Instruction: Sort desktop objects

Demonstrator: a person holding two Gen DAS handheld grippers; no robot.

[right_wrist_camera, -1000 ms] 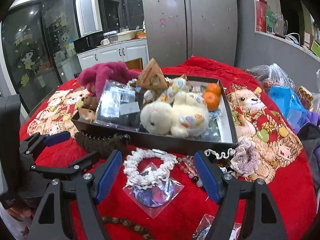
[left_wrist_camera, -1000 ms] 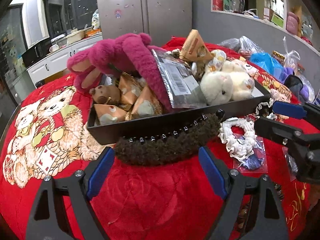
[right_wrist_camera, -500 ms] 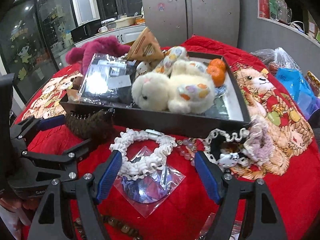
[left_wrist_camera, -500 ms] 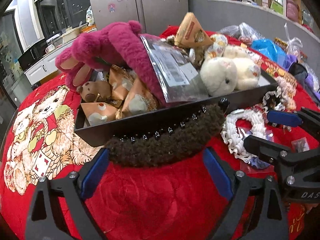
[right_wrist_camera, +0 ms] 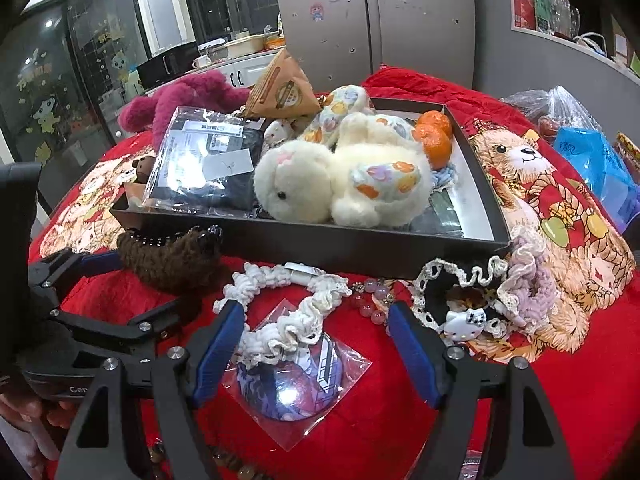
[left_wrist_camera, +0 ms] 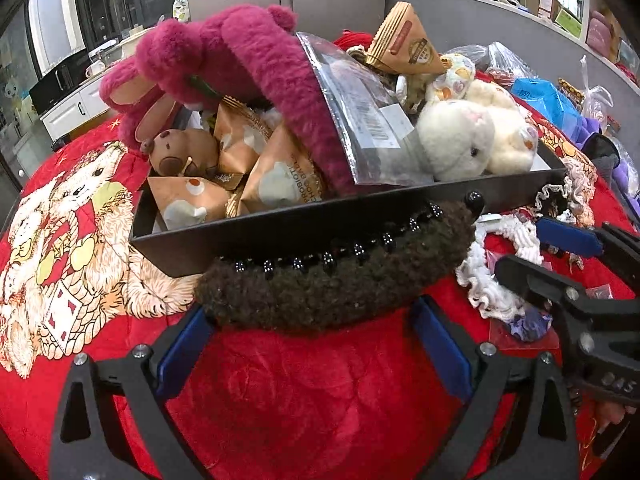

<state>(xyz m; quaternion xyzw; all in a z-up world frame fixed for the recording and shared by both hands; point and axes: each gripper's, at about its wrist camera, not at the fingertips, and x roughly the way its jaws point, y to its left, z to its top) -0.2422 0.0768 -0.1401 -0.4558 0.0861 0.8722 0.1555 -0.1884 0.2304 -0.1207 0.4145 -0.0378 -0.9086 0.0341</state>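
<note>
A fuzzy brown headband [left_wrist_camera: 332,280] with black beads lies against the front wall of the black tray [left_wrist_camera: 280,236]. My left gripper [left_wrist_camera: 312,344] is open, its blue fingertips just short of the headband's two sides. The headband also shows in the right wrist view [right_wrist_camera: 172,256]. My right gripper [right_wrist_camera: 316,348] is open, its fingers on either side of a white crocheted scrunchie [right_wrist_camera: 288,304], which lies partly on a bagged round badge [right_wrist_camera: 292,376]. The tray holds a pink plush [left_wrist_camera: 224,56], a white rabbit plush [right_wrist_camera: 340,180], snack packets and oranges [right_wrist_camera: 434,136].
A black-and-white lace scrunchie with a cat charm [right_wrist_camera: 468,304], a lilac scrunchie [right_wrist_camera: 532,276] and pink beads [right_wrist_camera: 372,300] lie right of the white one. A wooden bead string [right_wrist_camera: 224,464] lies near my right gripper. Plastic bags [right_wrist_camera: 592,152] sit far right on the red cloth.
Both grippers have moved forward and lower. The headband now sits nearly between my left fingers, and the white scrunchie between my right fingers. Nothing has been taken hold of.
</note>
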